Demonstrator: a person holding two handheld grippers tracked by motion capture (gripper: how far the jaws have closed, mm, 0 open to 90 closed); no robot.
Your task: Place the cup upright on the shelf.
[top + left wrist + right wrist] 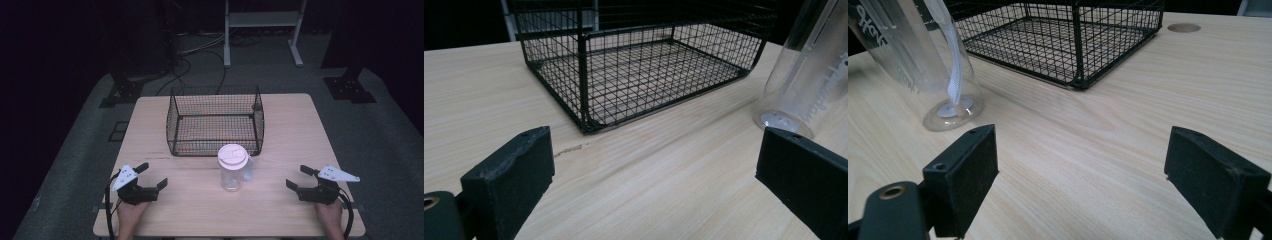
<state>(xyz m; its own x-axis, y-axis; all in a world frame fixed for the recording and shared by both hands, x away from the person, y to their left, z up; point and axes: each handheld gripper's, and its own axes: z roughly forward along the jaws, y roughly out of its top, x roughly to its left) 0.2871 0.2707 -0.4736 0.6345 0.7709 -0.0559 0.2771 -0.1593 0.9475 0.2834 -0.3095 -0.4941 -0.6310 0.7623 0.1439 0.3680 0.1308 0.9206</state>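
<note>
We counted one table [295, 130], one wire basket [215, 120], one clear pitcher [233, 167] and two grippers. The table was a light wood-grain board with rounded corners, and one round hole [1183, 27] was cut in its top near the basket, as the right gripper view showed.

The basket was a black mesh of fine squares, rectangular with rounded lower corners and thicker rim wire, and it stood open at the top on the far middle of the table. Nothing lay in it.

The pitcher was a tall cylinder of transparent plastic with pale printed lettering on its wall, one white round lid and one white handle down its side. It stood upright just in front of the basket's near edge, toward its right end, about midway between the two grippers and well apart from both.

The left gripper [150, 176] sat near the table's front left, held in one hand [131, 212], its two blocky matt black jaws spread wide with nothing between them. The right gripper [299, 179] sat near the front right in the other hand [330, 216], its jaws likewise parted and empty. Each carried one pale three-cornered plate on top and one black cable trailing toward the person.
</note>
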